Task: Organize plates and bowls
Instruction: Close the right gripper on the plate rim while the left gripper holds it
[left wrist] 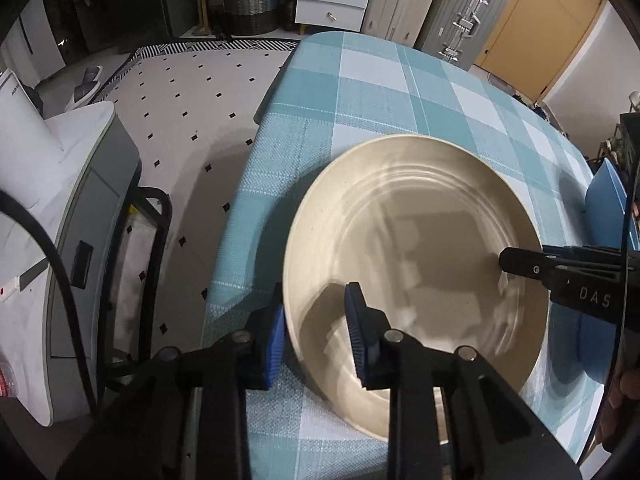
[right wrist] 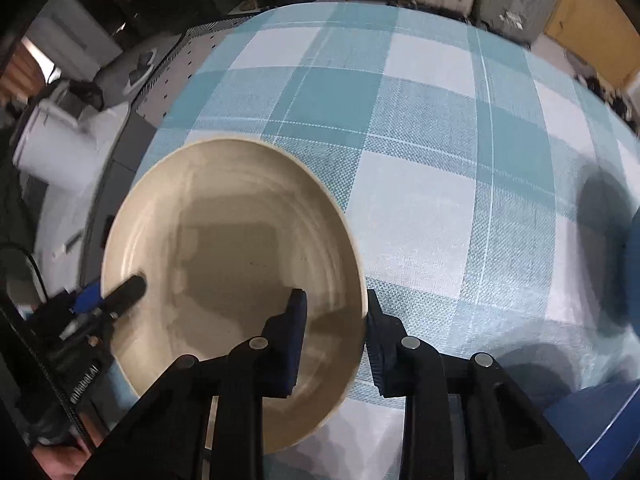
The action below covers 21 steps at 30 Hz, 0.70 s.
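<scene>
Two grippers, left (left wrist: 316, 344) and right (right wrist: 336, 340) | we clench jaws across opposite rims of the cream plate (left wrist: 420, 240) | plate on checked desk (left wrist: 360, 92) | steadying it, likely for lifting.

The checked tablecloth (right wrist: 440, 200) beyond the cream plate (right wrist: 224, 240) lies open; a blue plate (left wrist: 606, 200) blocks the right side, near the table's edge.

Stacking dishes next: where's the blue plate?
In the left wrist view, the blue plate lies at the right edge, just beyond the cream plate.
</scene>
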Each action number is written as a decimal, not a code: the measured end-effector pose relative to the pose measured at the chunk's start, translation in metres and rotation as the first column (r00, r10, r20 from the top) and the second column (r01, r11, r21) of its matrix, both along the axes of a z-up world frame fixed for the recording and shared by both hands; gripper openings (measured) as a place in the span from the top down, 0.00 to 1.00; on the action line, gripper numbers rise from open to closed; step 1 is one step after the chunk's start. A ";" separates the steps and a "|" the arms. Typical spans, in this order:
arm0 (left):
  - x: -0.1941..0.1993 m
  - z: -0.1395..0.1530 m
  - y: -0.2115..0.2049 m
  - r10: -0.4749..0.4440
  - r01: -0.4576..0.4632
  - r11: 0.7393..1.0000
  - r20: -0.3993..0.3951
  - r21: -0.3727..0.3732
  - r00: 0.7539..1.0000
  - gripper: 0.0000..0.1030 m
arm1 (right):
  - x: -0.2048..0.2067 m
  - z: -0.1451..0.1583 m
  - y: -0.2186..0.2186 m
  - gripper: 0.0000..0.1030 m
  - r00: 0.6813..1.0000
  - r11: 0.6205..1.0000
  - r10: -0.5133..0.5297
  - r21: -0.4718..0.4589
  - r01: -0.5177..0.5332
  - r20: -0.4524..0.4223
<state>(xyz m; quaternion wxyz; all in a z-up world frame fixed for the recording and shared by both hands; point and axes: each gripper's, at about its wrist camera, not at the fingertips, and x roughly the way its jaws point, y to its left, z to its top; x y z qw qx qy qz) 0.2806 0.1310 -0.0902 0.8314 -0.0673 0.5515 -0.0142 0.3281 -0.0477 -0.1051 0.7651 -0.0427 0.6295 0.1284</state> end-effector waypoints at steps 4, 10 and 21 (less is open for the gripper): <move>-0.004 0.003 -0.007 0.003 -0.003 0.995 -0.004 0.101 1.000 0.78 | -0.010 -0.001 0.012 0.74 0.997 0.997 0.066 -0.033 -0.064 0.032; -0.006 0.006 -0.004 0.023 -0.021 0.990 -0.013 0.141 1.000 0.83 | -0.015 0.007 0.018 0.83 0.993 0.996 0.084 -0.052 -0.079 0.089; -0.011 0.020 -0.006 0.018 -0.016 0.987 -0.011 0.161 1.000 0.85 | -0.016 0.022 0.013 0.84 0.990 0.994 0.088 -0.077 -0.080 0.106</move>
